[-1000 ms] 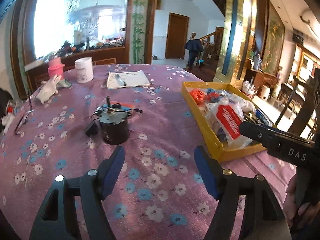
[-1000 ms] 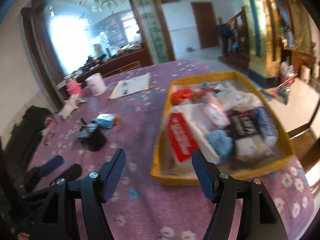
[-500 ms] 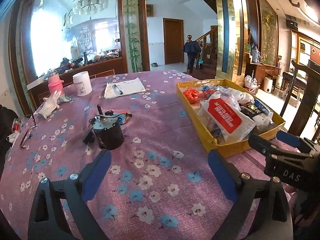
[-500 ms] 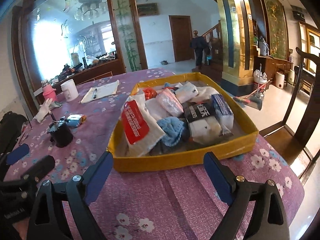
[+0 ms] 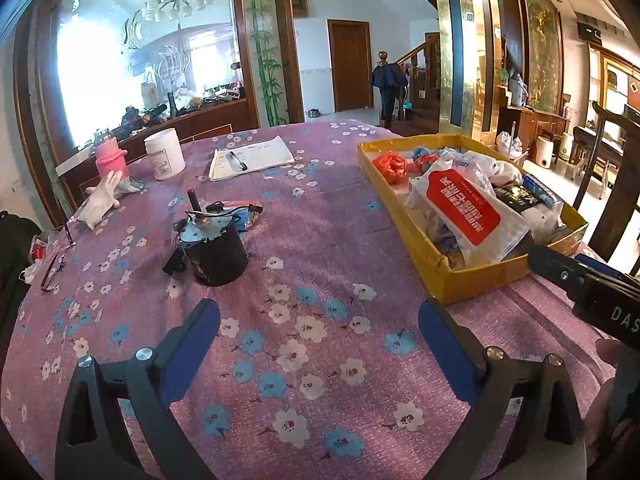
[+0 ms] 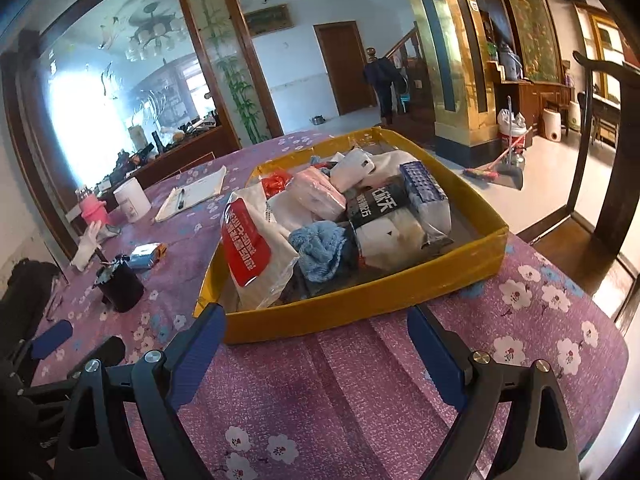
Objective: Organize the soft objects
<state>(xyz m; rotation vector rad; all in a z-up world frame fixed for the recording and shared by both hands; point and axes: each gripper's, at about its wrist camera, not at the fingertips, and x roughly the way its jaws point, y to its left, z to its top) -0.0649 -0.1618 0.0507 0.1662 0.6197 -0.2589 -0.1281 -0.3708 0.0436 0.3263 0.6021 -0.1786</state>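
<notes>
Hovering above the purple flower-printed cloth of the tabletop (image 5: 320, 248), both tongs are spread wide and grip nothing: the left tongs (image 5: 319, 344) over the near edge, the right tongs (image 6: 316, 344) just short of the shallow yellow cardboard tray (image 6: 360, 300). Against the frames of a second ago, the jaws of both have widened and the right-wrist view has swung to face the tray squarely, its near wall now sitting between the blue pads. That suggests, as a judgement only, that attention is on the tray's contents; whether items are to go in or come out cannot be settled.

The soft goods lie heaped in the tray at the tabletop's right edge: a glossy white plastic pouch with a red label (image 6: 250, 248), a nubbly light-blue knitted cloth (image 6: 320, 250), a black-and-white film-wrapped pack (image 6: 384, 220), a blue-patterned wrapped pack (image 6: 426, 196), a pink soft packet (image 6: 320, 196) and a crumpled red plastic bag (image 6: 276, 182). All look limp and crinkly, likely to sag when pinched.

Outside the tray, a limp white glove (image 5: 102, 200) lies at the far left edge. A rigid black cylindrical motor with wires (image 5: 212, 246) stands mid-tabletop.
</notes>
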